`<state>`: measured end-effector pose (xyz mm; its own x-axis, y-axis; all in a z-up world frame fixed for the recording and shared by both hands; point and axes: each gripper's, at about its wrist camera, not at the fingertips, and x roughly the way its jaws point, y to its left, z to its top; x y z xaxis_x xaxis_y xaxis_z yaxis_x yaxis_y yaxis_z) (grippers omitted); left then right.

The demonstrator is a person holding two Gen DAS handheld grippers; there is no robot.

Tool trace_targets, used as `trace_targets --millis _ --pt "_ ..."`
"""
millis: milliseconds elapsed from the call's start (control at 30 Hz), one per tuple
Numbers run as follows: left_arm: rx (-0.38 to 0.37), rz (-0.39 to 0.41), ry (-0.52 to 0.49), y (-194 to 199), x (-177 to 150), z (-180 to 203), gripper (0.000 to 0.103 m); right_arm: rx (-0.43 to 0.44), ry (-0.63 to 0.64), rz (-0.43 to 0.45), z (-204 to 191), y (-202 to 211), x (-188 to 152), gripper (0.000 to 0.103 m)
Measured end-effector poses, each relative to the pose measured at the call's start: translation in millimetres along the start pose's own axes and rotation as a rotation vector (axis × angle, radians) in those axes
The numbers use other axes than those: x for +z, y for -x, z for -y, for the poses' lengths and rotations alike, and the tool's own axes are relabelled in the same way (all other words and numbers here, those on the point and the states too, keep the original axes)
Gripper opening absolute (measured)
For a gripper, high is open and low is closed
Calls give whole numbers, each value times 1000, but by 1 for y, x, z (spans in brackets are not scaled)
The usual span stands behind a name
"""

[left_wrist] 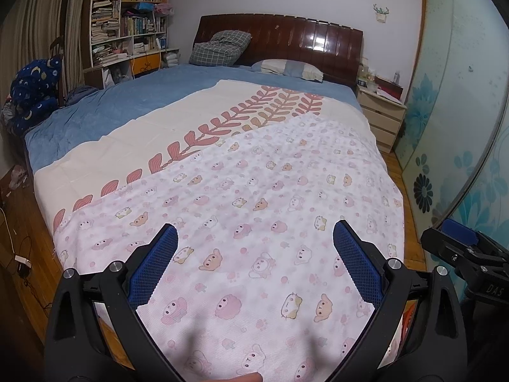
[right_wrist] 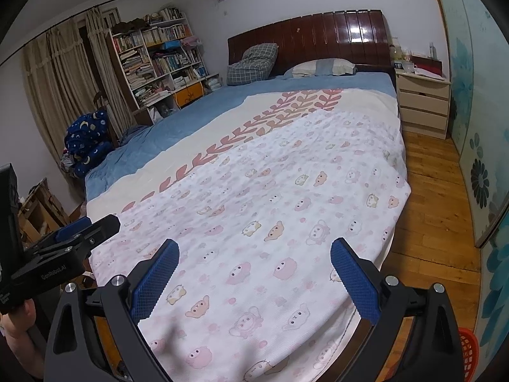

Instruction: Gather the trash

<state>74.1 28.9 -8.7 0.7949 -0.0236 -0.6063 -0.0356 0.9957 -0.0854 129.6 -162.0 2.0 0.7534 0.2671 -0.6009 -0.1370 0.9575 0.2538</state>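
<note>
My left gripper (left_wrist: 254,235) is open and empty, held above the foot of a bed covered by a white blanket with pink bear prints (left_wrist: 254,197). My right gripper (right_wrist: 254,248) is open and empty too, over the same blanket (right_wrist: 270,191). Each gripper shows in the other's view: the right one at the right edge (left_wrist: 458,242), the left one at the left edge (right_wrist: 86,226). No trash shows on the bed. A red plastic basket (right_wrist: 469,353) stands on the floor at the lower right.
A cream sheet with a pink leaf print (left_wrist: 178,127) and a blue cover (left_wrist: 127,102) lie further up the bed. Two pillows (left_wrist: 286,68) rest by the dark headboard. A nightstand (right_wrist: 423,105), bookshelf (left_wrist: 127,25) and wardrobe doors (right_wrist: 477,159) surround the bed.
</note>
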Motion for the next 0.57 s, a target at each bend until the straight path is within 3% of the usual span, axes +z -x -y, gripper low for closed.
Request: trace_targets --millis 300,567 --pt "4 18 -14 1 -2 -1 97 5 -1 -7 -1 -2 -1 95" --pt "3 -25 8 -6 -1 -4 97 7 -2 -15 -2 -4 -1 95"
